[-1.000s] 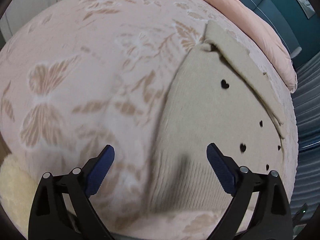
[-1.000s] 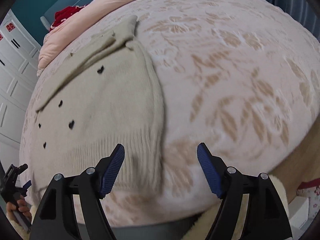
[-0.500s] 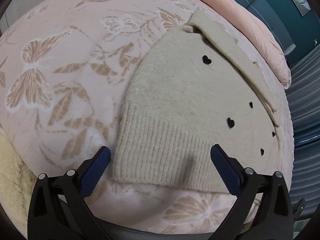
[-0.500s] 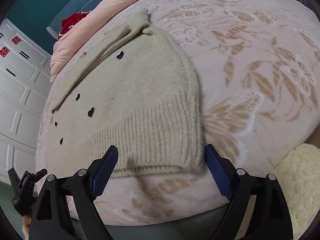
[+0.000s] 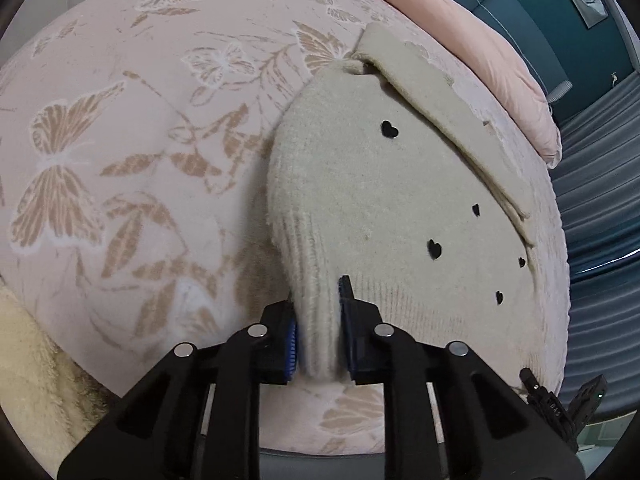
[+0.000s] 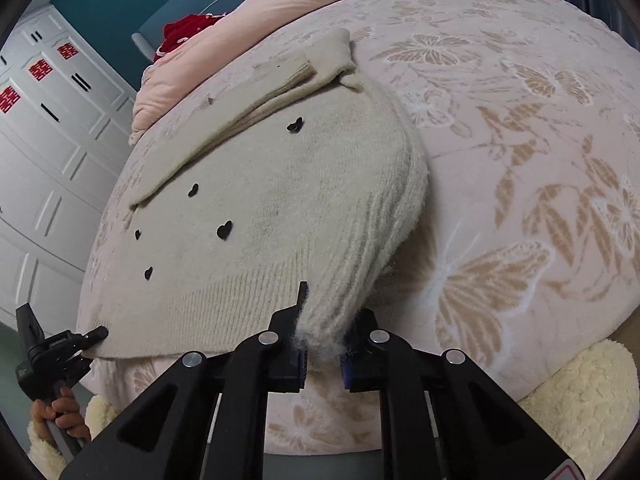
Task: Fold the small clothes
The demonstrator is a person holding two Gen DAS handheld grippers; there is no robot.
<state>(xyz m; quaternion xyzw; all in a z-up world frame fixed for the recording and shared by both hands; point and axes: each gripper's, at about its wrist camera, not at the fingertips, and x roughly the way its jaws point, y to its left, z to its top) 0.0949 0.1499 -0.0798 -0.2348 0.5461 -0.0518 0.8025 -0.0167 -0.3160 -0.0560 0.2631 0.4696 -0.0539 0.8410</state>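
Floral bedspread; both tongs pinch sweater hem corners, neckline pointing away.

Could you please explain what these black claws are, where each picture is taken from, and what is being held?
No robot here: a person holds a two-finger gripper in each hand, and a fisheye camera on each looks along its fingers. The left wrist view shows the left gripper shut on the ribbed hem of a beige sweater with black hearts. The right wrist view shows the right gripper pinching the hem's other corner. The sweater lies on a pink floral blanket covering a bed.
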